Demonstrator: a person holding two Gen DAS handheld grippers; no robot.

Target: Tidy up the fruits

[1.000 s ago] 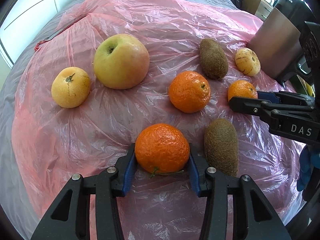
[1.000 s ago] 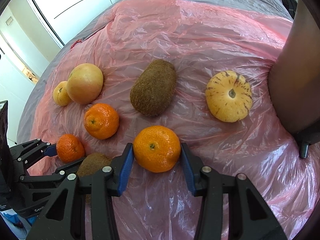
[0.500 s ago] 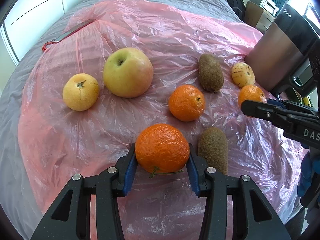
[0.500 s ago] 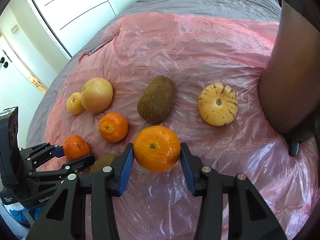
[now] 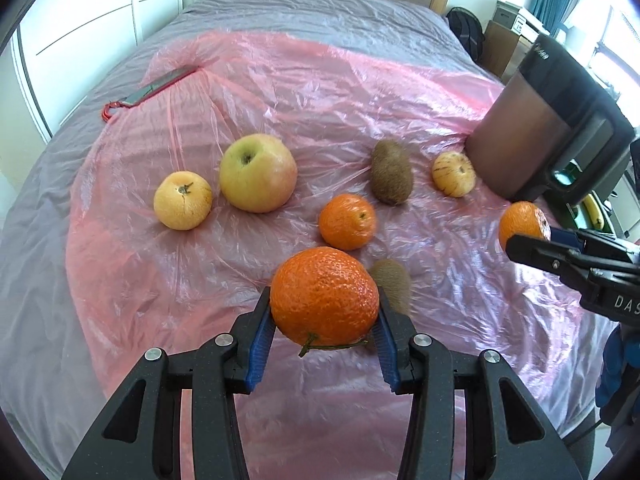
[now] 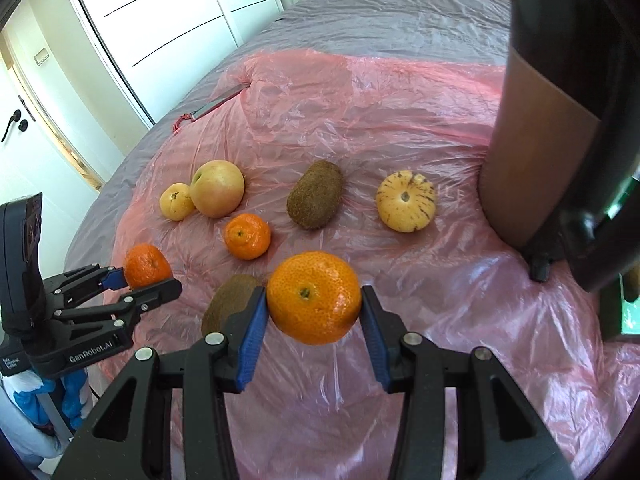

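While each tongs grips a tangerine clear of the pink plastic sheet (image 5: 360, 92) – left tongs (image 5: 325, 312) on its tangerine (image 5: 325, 295), right tongs (image 6: 314, 308) on another (image 6: 314, 297) – the carry step is underway; next, I judge, comes setting both beside the loose tangerine (image 5: 347, 221) farther back.

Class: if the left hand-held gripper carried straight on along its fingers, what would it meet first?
Probably the loose tangerine, just beyond the one the left hand-held gripper holds; depth is hard to judge, so it might land on the pink plastic sheet before it.
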